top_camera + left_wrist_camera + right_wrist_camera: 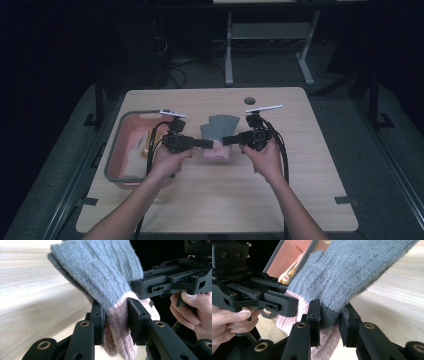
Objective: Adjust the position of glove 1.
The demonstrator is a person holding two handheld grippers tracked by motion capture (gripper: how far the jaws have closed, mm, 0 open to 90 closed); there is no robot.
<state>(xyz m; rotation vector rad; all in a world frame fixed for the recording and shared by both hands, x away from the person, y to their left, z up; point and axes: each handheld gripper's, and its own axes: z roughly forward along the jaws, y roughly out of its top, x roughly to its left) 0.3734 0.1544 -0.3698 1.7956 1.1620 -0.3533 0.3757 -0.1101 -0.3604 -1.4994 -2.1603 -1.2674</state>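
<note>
At the middle of a wooden table (pixel 300 200), the left gripper (pixel 206 143) and the right gripper (pixel 227 141) point at each other from either side, each with its jaws closed on the pink band of a knitted mitten (pixel 218 136), so the piece hangs between the two tools just above the tabletop; pinching it from both edges at once looks meant to hold the knit flat and spread, ready to be lifted, folded or carried. In the left gripper view the pads (pixel 136 320) squeeze the pink cuff (pixel 117 332) into a narrow pleat, with the grey body fanning out beyond them; the right gripper view shows the same clamp from the other edge. The mitten is soft and fuzzy, ribbed grey wool over most of its length with a pale pink cuff, its thumb lobe jutting toward the far side. To the left, a pink bin (pixel 125 145) with a grey rim stands near the table's edge, holding a few pale items too small to tell
</note>
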